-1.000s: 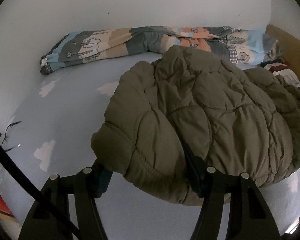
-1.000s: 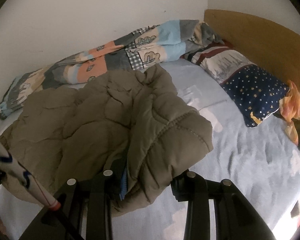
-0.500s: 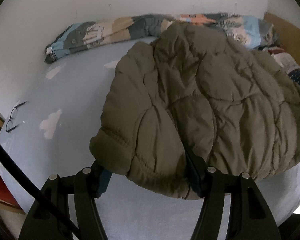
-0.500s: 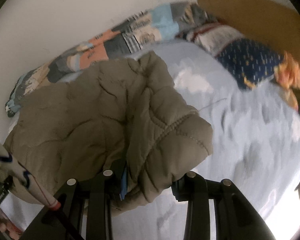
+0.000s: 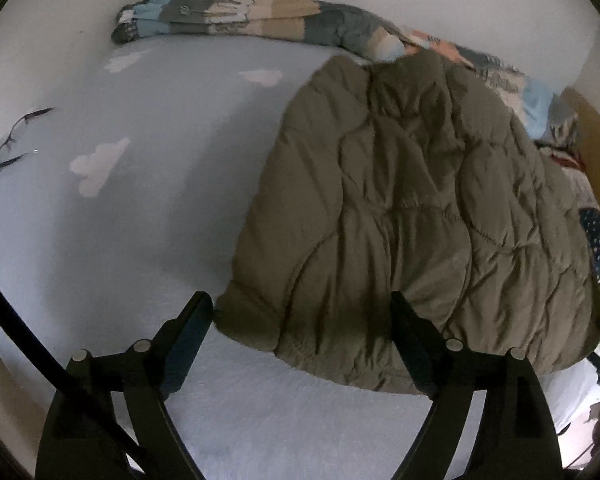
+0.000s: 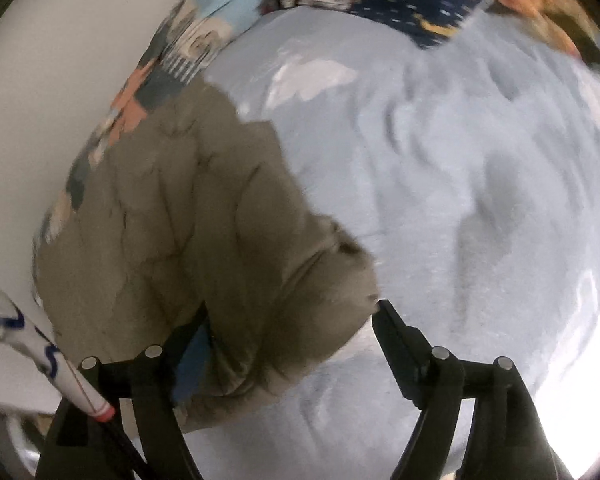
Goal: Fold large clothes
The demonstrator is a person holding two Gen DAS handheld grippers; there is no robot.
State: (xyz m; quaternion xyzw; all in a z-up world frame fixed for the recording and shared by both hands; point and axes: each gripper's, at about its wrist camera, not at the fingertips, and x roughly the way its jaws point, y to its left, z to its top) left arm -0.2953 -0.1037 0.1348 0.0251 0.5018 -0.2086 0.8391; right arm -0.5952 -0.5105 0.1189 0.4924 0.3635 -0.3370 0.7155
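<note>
Olive puffer jacket (image 5: pixel 412 208) on cloud-print sheet (image 5: pixel 148 216), patterned blanket (image 5: pixel 260 12) behind, glasses (image 5: pixel 16 140) aside, both jaws opening around its hem.

Left gripper (image 5: pixel 302 312), right gripper (image 6: pixel 296 318): angled downward, jaws opening, pads spread apart.

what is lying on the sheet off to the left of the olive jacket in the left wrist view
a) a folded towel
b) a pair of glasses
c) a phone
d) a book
b: a thin dark-framed pair of glasses lies on the light blue cloud-print sheet, well apart from the olive jacket.
</note>
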